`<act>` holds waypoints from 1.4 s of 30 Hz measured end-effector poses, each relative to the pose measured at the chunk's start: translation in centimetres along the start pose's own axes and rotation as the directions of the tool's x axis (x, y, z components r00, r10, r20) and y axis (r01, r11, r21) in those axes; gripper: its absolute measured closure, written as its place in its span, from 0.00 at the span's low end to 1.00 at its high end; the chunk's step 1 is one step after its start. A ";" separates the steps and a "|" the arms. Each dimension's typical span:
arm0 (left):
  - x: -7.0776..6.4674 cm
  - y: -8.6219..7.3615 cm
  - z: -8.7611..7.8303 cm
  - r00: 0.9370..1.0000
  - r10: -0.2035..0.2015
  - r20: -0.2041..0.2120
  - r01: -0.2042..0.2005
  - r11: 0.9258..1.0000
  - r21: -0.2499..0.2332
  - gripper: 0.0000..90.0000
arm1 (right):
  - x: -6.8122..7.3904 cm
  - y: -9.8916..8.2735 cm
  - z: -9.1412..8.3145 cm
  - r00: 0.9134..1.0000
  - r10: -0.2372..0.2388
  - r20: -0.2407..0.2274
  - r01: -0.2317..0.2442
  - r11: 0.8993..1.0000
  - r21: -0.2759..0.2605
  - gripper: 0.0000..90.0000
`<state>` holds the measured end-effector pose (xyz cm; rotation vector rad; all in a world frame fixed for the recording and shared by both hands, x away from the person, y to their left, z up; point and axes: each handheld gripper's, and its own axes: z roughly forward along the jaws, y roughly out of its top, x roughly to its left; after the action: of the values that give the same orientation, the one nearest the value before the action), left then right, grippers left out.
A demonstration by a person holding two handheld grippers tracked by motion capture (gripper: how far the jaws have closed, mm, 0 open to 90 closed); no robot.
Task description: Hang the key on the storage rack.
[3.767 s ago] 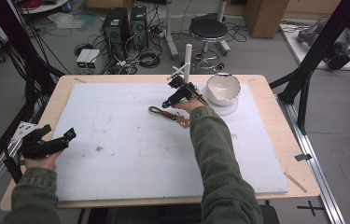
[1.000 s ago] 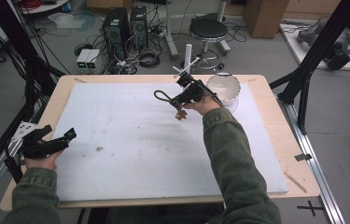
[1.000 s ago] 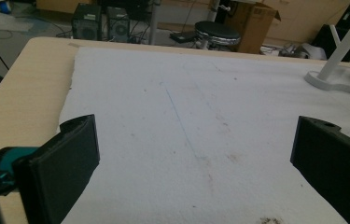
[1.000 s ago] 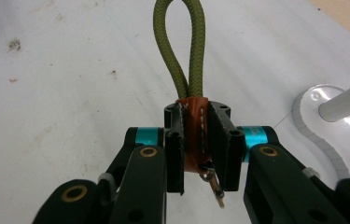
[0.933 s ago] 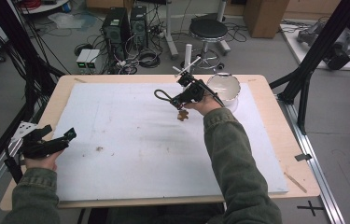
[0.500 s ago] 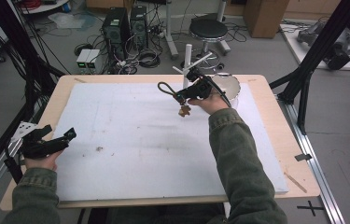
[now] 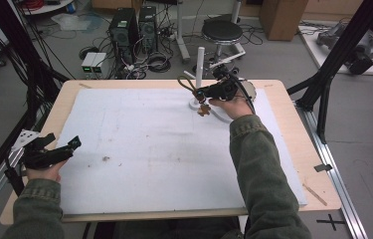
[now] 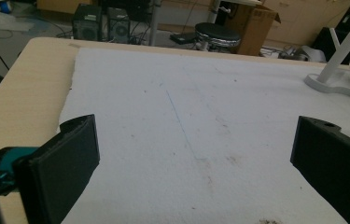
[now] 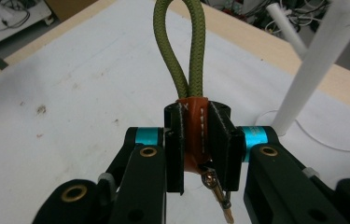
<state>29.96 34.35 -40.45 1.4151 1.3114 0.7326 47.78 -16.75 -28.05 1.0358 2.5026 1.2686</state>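
Carried toward the white stand [image 7: 199,74], right tool [image 9: 196,140] pinches keychain loop [image 9: 182,51]; left tool [image 8: 196,154] spread wide.

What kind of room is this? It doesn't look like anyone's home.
Probably a lab or workshop. Black desktop computer towers sit in tangled cables on the grey floor, a black metal frame surrounds the wooden table, and a person's hand-held right gripper grips a green rope loop.

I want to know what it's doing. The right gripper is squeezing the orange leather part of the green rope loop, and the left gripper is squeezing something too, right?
Not quite. In the left gripper view the left gripper is open, its jaws apart and holding nothing. The right gripper does squeeze the orange leather tab of the green rope loop.
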 end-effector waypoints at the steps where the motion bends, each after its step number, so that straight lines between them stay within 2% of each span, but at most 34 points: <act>1: 0.0 0.0 0.0 1.000 0.000 -0.001 0.000 1.000 0.000 0.02 | -0.2 0.0 -0.2 1.000 0.004 0.006 -0.004 1.000 -0.013 0.85; 12: 0.1 0.0 0.0 1.000 -0.006 -0.001 0.006 1.000 -0.002 0.02 | -1.3 -0.3 -1.9 0.998 0.051 0.038 -0.047 0.994 -0.099 0.85; 23: 0.1 0.0 0.0 1.000 -0.006 -0.001 0.006 1.000 -0.002 0.02 | -2.3 -0.5 -2.6 0.989 0.120 0.082 -0.106 0.981 -0.164 0.85; 26: 0.2 0.0 0.0 1.000 -0.004 -0.002 0.004 1.000 -0.001 0.02 | -2.5 -0.5 -2.6 0.987 0.141 0.076 -0.127 0.978 -0.167 0.85; 42: 0.2 0.0 0.0 1.000 -0.007 -0.005 0.007 1.000 -0.003 0.02 | -3.4 -0.6 -1.1 0.971 0.206 0.117 -0.191 0.973 -0.128 0.85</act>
<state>30.05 34.56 -40.46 1.4070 1.3178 0.7336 49.60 -19.88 -28.41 1.3223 2.2469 1.3330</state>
